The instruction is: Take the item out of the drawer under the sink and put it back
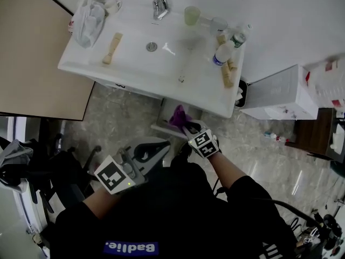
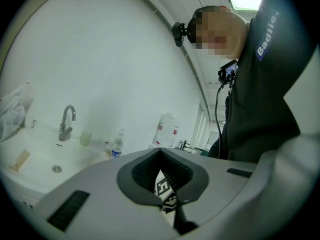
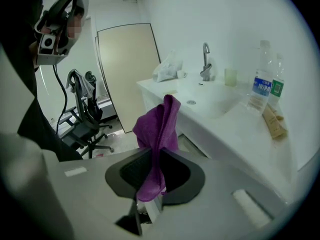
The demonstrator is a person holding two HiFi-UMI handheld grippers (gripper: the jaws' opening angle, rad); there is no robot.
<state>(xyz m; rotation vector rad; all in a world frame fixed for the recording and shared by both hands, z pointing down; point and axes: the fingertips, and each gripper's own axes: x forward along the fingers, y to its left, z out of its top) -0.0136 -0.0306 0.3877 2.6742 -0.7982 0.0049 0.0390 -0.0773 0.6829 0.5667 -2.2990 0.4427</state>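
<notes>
While the purple cloth point(image 3: 158, 129) is clamped between the jaws of the right gripper point(image 3: 154, 176), the grip is best held firm and the bundle lowered squarely into the open drawer point(image 1: 161, 127) under the sink point(image 1: 135, 55), so that no fold is caught on the drawer's front edge. The cloth is seen standing up out of those jaws, just above the drawer. The left gripper point(image 2: 162, 186) is held apart from it, with its jaws nearly together and nothing between them.

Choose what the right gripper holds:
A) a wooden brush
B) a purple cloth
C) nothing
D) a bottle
B: in the right gripper view, the cloth hangs pinched between the jaws of the right gripper.
</notes>
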